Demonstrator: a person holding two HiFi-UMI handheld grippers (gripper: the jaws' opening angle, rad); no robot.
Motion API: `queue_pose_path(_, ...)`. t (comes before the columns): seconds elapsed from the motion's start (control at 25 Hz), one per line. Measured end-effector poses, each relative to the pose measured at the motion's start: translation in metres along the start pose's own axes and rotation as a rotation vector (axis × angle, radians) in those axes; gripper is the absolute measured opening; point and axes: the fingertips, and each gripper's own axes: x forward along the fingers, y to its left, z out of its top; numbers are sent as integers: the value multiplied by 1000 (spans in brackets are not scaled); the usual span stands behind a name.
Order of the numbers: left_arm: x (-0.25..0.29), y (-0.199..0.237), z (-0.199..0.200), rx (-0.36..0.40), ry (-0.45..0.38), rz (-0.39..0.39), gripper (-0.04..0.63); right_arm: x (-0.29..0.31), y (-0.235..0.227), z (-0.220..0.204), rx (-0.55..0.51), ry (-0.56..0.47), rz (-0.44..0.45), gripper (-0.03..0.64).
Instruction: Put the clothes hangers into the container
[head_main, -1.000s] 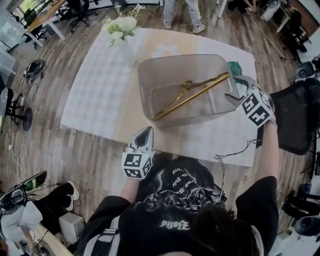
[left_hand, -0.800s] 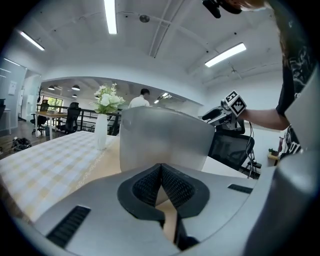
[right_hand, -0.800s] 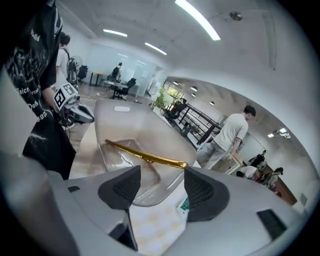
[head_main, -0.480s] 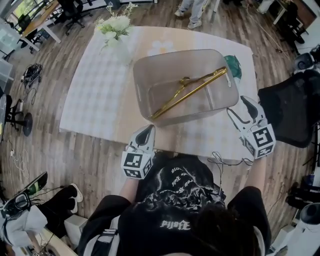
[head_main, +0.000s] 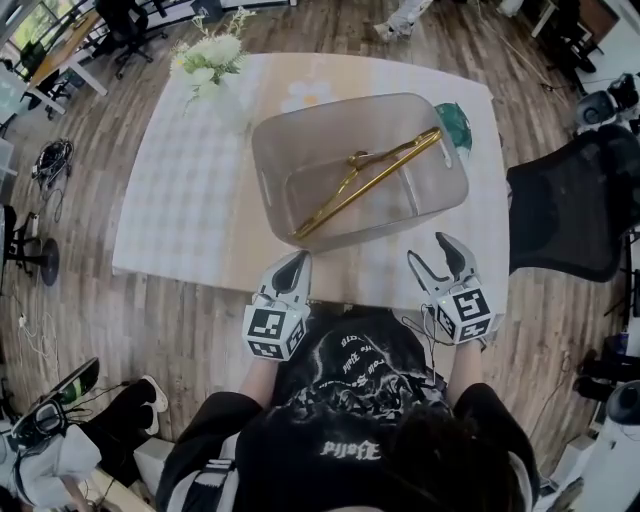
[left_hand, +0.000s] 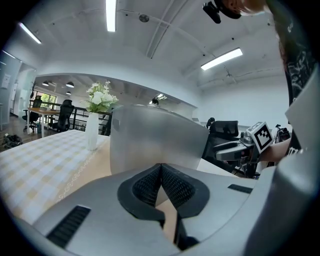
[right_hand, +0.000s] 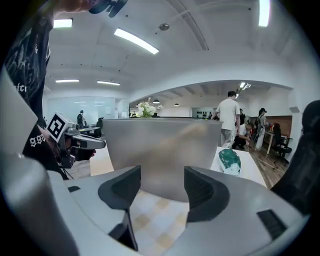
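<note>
L gripper (head_main: 294, 266) low at the table (head_main: 180, 200) edge, jaws pressed together, empty. Just ahead of both grippers, btwn them: translucent container (head_main: 268, 170) w/ one gold hanger (head_main: 360, 180) lying diagonally inside. R gripper (head_main: 433, 255) alongside, jaws apart, holding nothing.

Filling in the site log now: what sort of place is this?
Probably an open-plan office or lab: a black mesh office chair, a wooden desk on wood-plank floor, long ceiling strip lights.
</note>
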Motion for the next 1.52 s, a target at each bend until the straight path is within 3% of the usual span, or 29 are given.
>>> queue_pose_path(0.36,4,0,-3,0,10,-25,20,6,8,-5,26,-2,-13,270)
queue_pose_path(0.64,8,-6,-2,2,7,-55,20,4,17,-6,38,-26,-40,126)
queue_pose_path(0.84,7,-4,-5,2,14,-53,20,8,22,-1,119,-73,-36,11)
queue_pose_path(1.52,3,4,-8,-39,8,-28,20,14,22,-7,56,-24,-39,8)
